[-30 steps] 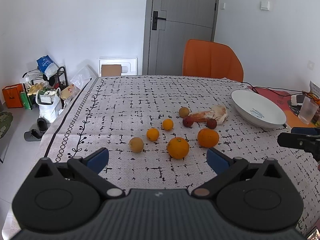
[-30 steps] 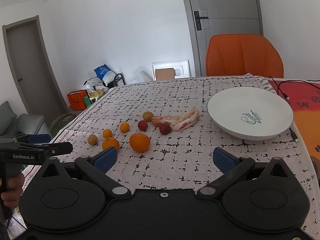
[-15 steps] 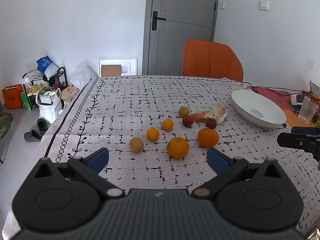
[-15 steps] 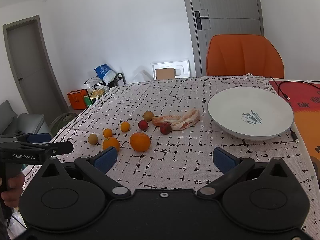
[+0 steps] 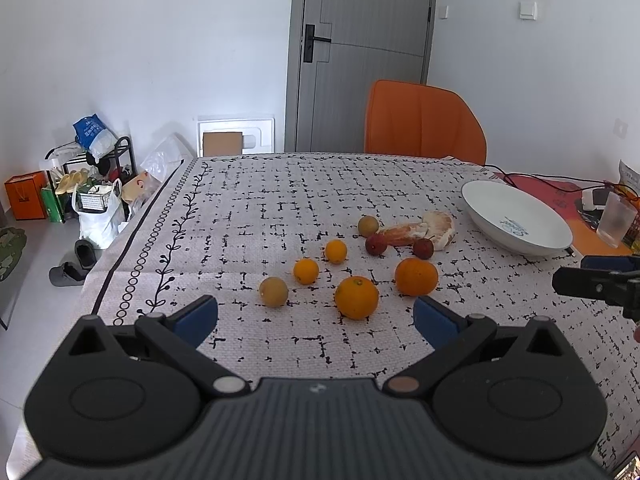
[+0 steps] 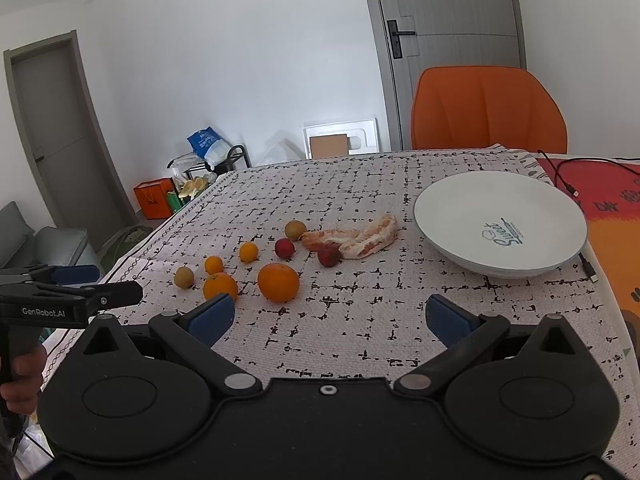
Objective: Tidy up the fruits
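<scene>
Grippers: left gripper (image 5: 316,316) and right gripper (image 6: 327,316) both spread, empty.
Change: none over the last second; both hover unmoved.
Fruit: oranges (image 5: 356,297) just ahead of left fingers; plate (image 6: 448,196) ahead-right of right fingers, bare.
Meaning: sorting not begun.

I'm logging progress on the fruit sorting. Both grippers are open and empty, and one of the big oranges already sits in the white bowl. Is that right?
Not quite. The white bowl is empty, as the right wrist view shows. Both big oranges lie on the tablecloth with the other fruit. The rest holds: the left gripper and right gripper have their jaws open, holding nothing.
</scene>
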The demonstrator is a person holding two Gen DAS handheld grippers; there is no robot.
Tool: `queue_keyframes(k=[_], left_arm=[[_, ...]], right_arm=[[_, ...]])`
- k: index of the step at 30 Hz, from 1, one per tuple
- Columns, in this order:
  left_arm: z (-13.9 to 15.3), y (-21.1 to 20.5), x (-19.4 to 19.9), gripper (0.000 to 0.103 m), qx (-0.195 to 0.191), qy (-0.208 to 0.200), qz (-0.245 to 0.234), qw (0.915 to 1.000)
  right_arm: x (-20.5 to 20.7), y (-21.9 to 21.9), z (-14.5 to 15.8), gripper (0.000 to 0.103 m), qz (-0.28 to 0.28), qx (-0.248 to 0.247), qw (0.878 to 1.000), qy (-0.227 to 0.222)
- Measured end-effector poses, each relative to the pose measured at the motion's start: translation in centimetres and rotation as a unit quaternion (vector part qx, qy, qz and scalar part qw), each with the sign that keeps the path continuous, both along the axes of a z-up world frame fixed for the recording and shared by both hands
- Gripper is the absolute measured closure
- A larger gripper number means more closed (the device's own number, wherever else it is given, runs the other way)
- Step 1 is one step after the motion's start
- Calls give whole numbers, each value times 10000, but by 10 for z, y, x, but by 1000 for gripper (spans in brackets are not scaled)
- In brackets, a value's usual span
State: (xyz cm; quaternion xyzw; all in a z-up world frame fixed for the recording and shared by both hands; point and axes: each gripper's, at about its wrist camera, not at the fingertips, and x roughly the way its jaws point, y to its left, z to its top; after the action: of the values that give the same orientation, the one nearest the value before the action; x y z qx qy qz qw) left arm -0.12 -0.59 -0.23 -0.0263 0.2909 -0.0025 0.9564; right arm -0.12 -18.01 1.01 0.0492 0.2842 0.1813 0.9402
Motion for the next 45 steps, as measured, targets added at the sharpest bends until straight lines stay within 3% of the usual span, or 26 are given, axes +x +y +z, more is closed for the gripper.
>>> queue_keyframes(k=[27, 45], left_arm=[[-16, 11, 17, 0, -15, -10, 190, 9998], [-42, 28, 52, 4, -175, 31, 443, 9989]], right_arm=[[20, 17, -17, 0, 281, -90, 9995, 57], [66, 46, -37, 0, 397, -36, 9989, 264]])
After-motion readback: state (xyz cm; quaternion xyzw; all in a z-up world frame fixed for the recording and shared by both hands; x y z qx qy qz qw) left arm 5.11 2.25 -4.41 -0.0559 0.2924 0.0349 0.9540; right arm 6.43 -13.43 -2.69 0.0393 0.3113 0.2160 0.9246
